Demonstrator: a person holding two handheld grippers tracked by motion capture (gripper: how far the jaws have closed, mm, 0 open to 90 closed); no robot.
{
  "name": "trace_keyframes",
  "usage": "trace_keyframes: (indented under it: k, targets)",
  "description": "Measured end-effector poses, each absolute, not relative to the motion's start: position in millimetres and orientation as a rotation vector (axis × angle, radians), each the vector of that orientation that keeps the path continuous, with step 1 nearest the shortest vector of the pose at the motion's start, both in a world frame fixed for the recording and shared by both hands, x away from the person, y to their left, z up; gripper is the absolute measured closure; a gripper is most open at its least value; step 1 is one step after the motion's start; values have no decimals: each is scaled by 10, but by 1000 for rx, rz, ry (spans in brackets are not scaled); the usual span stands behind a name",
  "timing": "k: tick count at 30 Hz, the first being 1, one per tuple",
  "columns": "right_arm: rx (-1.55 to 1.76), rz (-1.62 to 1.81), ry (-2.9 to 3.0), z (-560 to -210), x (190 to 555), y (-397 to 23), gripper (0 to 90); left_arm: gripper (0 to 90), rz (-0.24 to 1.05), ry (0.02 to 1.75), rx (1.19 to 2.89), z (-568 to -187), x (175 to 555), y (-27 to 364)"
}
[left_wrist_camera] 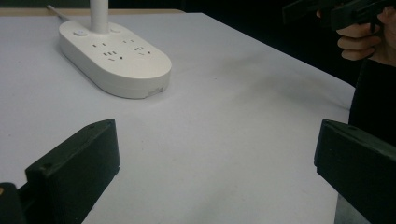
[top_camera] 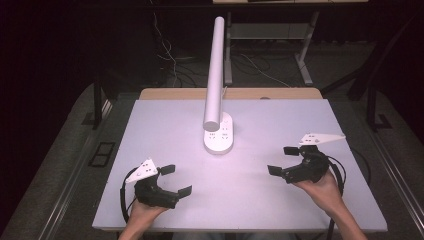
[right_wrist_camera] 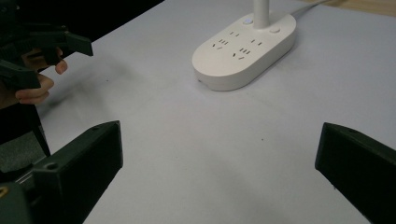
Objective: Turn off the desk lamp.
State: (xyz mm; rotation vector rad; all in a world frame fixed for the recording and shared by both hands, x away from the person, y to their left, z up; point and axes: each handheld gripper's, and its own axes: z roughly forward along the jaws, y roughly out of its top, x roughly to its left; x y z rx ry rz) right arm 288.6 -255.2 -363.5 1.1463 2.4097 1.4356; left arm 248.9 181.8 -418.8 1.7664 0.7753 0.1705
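Item: power strip (top_camera: 219, 137) — white, oval, with two sets of sockets on top and two round buttons by the foot of a white lamp post (top_camera: 215, 75) that rises from its far end. Location: middle of the table (top_camera: 150, 125), towards the far edge, a cord running off behind it. Nothing is plugged in.

Item: left gripper (top_camera: 176, 180) — held in the person's left hand (top_camera: 145, 212) at the near left of the table, jaws spread wide, nothing between them. Its own view looks across bare tabletop to the strip (left_wrist_camera: 114, 58), which sits ahead and to the left, well apart from the jaws.

Item: right gripper (top_camera: 282, 160) — held in the right hand (top_camera: 320, 187) at the near right, jaws likewise wide apart and empty. Its view has the strip (right_wrist_camera: 245, 49) ahead, right of centre, also well apart.

Status: start of work, as judged — both grippers stand off and angle inward at the strip, neither touching it.

Next move, as judged: an approach. One gripper must travel forward and inward across open table to the strip's near end. If the aim is a button, the tip needs to come down beside the post without knocking it; if the aim is to shift the strip, the jaws need to straddle its width — wide for them — while the cord and tall post make it liable to tip or drag.
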Motion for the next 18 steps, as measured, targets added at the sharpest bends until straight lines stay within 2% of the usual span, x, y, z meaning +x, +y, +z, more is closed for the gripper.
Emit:
trace_keyframes:
  k: [18]
  targets:
    - [1092,1399,2442,-3463,3213,-2314,9,0,170,778,1761,-4190,2495,1826]
